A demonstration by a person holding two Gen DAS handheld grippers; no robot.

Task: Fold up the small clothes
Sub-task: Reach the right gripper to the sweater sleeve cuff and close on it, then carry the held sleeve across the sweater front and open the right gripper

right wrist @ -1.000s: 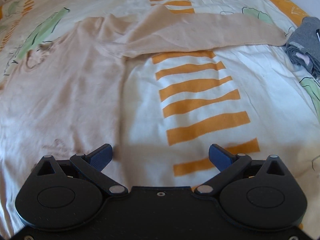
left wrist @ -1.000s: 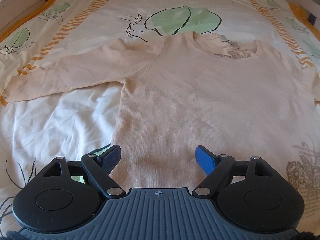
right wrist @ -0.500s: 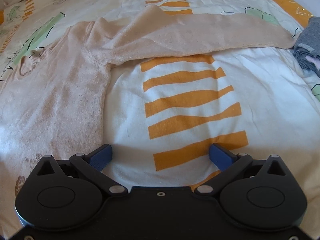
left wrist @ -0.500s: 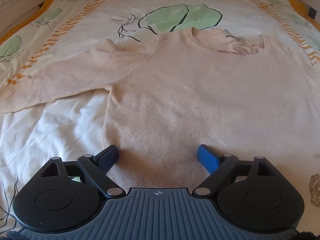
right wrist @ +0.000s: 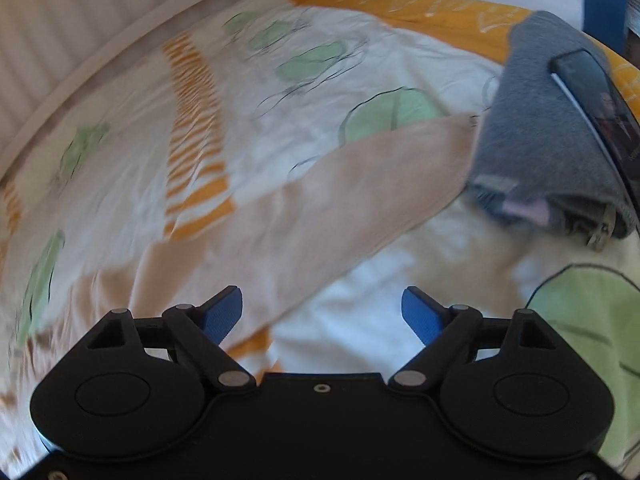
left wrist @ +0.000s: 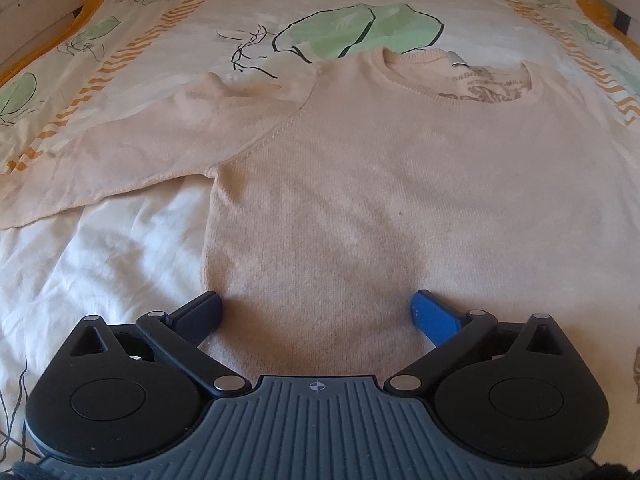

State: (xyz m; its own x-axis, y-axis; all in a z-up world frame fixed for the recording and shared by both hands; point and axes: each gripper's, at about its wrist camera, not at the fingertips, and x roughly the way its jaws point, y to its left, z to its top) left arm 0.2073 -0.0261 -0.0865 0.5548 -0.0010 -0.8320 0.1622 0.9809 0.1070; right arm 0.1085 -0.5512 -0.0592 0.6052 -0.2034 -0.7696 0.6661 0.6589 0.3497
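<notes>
A small beige long-sleeved sweater [left wrist: 380, 184] lies flat on the bed, neck away from me, its left sleeve [left wrist: 120, 160] stretched out to the left. My left gripper [left wrist: 316, 308] is open and empty, low over the sweater's lower left part. In the right wrist view the sweater's right sleeve [right wrist: 340, 208] runs diagonally up to the right, its cuff beside a grey garment. My right gripper [right wrist: 322, 310] is open and empty, just above the sleeve's lower edge. The right view is blurred.
The bedspread [left wrist: 320, 8] is white with green leaves and orange stripes. A folded grey garment [right wrist: 552, 132] with a dark phone-like slab [right wrist: 596, 92] on it lies at the right. A wooden bed frame [right wrist: 120, 48] runs along the far edge.
My right gripper has swung right, from the sweater's side toward the sleeve's cuff end and the grey garment. My left gripper has moved a little forward over the sweater body.
</notes>
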